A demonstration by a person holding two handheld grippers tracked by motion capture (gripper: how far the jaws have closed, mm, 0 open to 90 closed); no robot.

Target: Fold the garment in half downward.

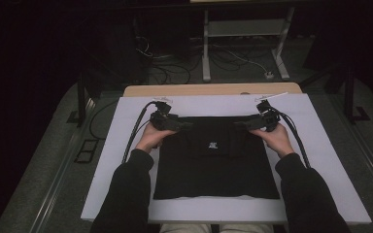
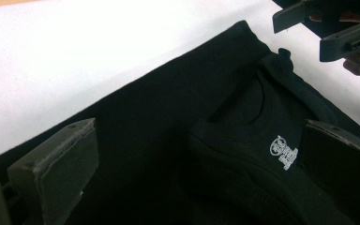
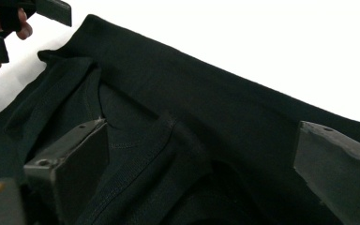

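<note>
Shirt (image 1: pixel 216 160), black and folded, lay flat in the middle of the white board (image 1: pixel 320 145), its top edge toward the far side. Left gripper (image 1: pixel 184 125) hovered over the shirt's far left corner, jaws wide with nothing between them. Right gripper (image 1: pixel 240 124) hung over the far right corner, jaws likewise wide and empty

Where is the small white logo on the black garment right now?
In the high view, the white logo sits centre of the black garment, below its far edge, between the left gripper and right gripper.
</note>
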